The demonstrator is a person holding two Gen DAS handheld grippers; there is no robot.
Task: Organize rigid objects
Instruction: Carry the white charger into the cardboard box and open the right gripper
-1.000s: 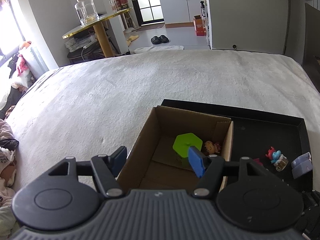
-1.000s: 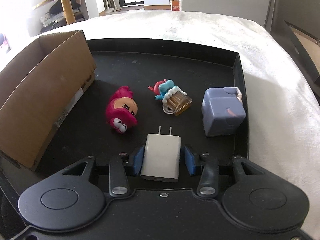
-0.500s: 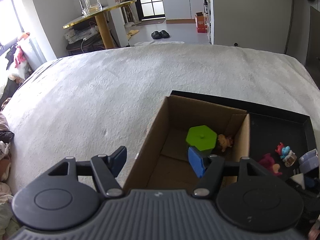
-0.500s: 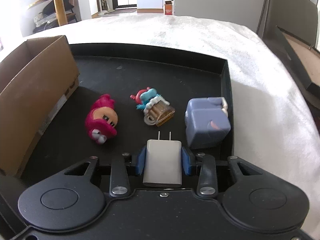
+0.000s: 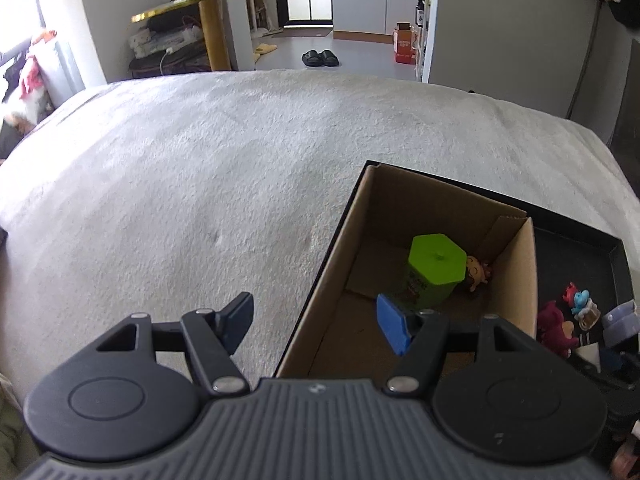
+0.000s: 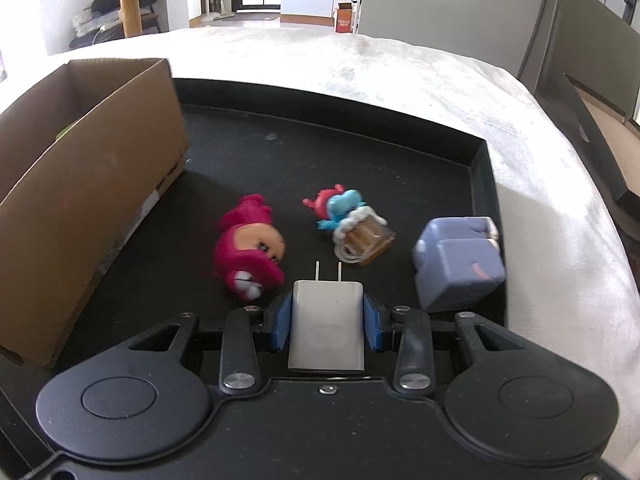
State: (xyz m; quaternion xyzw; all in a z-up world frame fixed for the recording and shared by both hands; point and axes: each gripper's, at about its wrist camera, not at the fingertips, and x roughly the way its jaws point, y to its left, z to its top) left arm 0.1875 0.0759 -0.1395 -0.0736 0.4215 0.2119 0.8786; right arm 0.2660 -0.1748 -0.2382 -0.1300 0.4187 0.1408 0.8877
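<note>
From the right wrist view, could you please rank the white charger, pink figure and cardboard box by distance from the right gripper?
1. White charger, clamped in the right gripper.
2. Pink figure, just ahead, left.
3. Cardboard box, farther left.

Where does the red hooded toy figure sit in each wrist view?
Left wrist: red figure at the far right edge, on the black tray, right of the cardboard box.
Right wrist: red figure centre-left, lying just beyond the claw.
Shared landmark: the cardboard box.
</note>
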